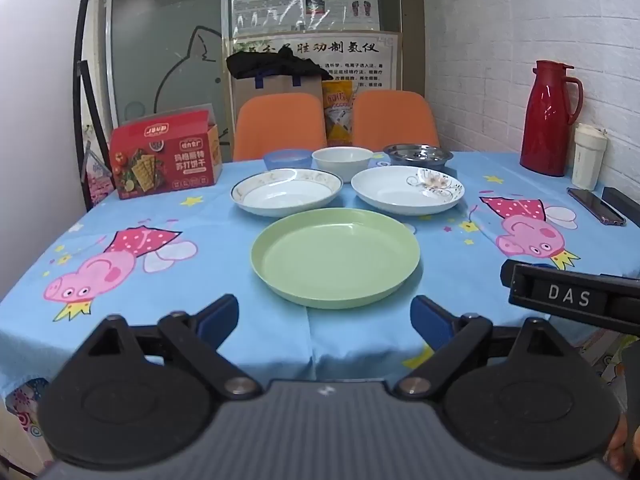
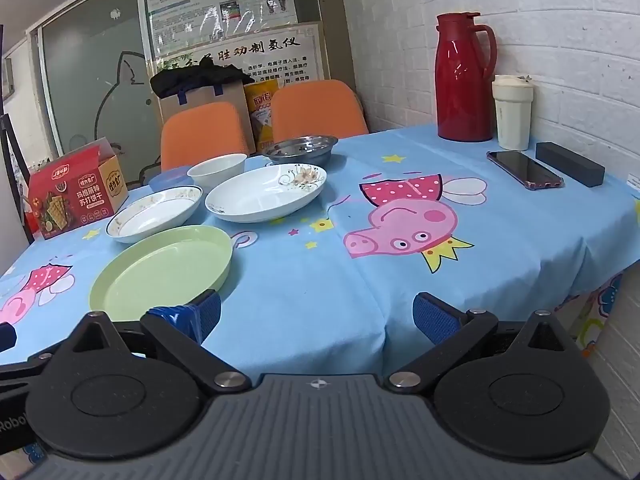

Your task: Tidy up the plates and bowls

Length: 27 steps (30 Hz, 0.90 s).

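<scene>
A green plate [image 1: 335,257] [image 2: 162,268] lies nearest on the blue tablecloth. Behind it are a gold-rimmed white plate [image 1: 286,193] [image 2: 155,213] and a flowered white plate [image 1: 408,189] [image 2: 266,192]. Farther back stand a blue bowl [image 1: 287,158] [image 2: 170,179], a white bowl [image 1: 342,157] [image 2: 217,170] and a steel bowl [image 1: 417,153] [image 2: 302,148]. My left gripper [image 1: 325,320] is open and empty before the green plate. My right gripper [image 2: 316,318] is open and empty, to the right of the green plate.
A red cracker box [image 1: 166,160] stands at the table's left. A red thermos [image 2: 464,76], a cream cup [image 2: 512,112], a phone [image 2: 524,169] and a black case [image 2: 570,163] sit along the right wall. Two orange chairs [image 1: 280,124] stand behind the table.
</scene>
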Tool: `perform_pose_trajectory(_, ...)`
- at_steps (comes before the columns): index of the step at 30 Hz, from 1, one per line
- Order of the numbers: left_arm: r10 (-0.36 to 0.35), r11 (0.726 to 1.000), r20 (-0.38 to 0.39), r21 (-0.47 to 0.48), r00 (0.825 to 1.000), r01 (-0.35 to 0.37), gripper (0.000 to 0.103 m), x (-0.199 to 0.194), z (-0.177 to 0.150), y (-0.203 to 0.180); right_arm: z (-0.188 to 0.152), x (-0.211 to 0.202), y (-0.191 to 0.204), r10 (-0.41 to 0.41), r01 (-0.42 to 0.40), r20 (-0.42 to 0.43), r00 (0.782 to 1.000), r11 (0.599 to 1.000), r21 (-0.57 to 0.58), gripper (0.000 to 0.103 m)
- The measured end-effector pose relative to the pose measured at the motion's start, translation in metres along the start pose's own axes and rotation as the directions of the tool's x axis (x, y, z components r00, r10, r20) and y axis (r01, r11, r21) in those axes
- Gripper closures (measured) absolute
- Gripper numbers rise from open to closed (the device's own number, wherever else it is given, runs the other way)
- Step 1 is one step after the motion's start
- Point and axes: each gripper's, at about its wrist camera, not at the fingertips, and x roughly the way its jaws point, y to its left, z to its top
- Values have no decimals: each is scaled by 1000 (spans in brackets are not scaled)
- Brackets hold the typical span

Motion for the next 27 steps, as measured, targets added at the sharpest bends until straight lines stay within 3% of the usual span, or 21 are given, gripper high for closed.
perform_pose_trajectory(27, -10, 1000, -31, 1, 999, 10, 11, 2, -1, 1, -2, 0, 4, 12, -12, -11, 1000, 1000, 7, 13)
